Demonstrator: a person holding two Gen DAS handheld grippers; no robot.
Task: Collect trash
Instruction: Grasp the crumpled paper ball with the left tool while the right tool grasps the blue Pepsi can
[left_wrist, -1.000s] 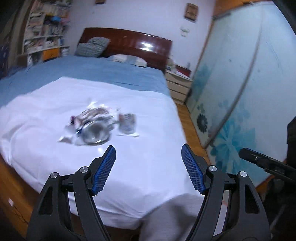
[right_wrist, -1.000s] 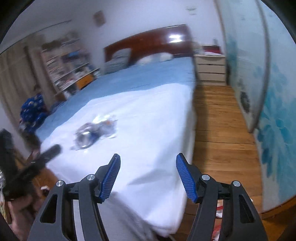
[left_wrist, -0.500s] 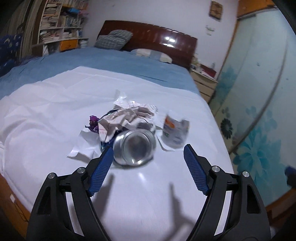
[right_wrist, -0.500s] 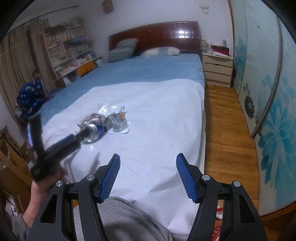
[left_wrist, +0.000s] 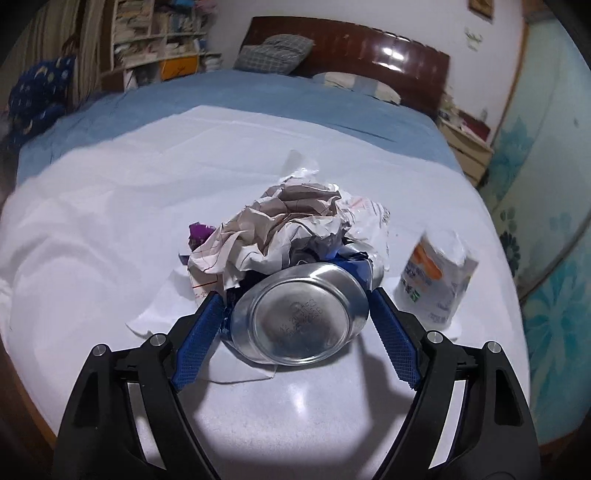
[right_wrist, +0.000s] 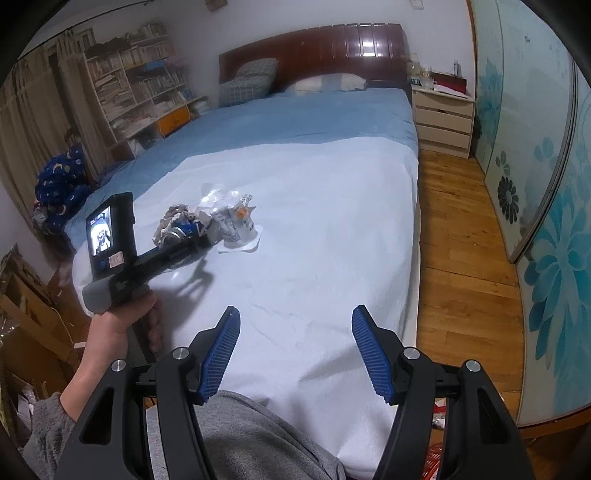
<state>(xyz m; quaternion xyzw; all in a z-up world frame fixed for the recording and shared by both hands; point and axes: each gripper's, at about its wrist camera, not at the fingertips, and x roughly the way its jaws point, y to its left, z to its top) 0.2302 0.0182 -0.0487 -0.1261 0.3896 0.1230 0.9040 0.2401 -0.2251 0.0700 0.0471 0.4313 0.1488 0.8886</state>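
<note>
Left wrist: left gripper (left_wrist: 297, 295) angled down, jaws just opened wider, straddling the can (left_wrist: 299, 317) without pinching; crumpled paper (left_wrist: 280, 229) right behind, all on white sheet (left_wrist: 110, 221).

Right wrist: right gripper (right_wrist: 295, 332) spread, empty, over bed edge; wood floor (right_wrist: 461, 240) alongside.

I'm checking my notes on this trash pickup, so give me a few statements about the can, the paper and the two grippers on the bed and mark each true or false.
1. The crushed silver metal can lies between the blue fingers of the left gripper. True.
2. The right gripper holds the crumpled white paper wad. False: it is empty, over the white sheet.
3. The small white carton with orange print stands right of the can in the left wrist view. True.
4. The trash lies on the wooden floor. False: it lies on the bed's white sheet.
5. The paper wad sits behind the can in the left wrist view. True.
</note>
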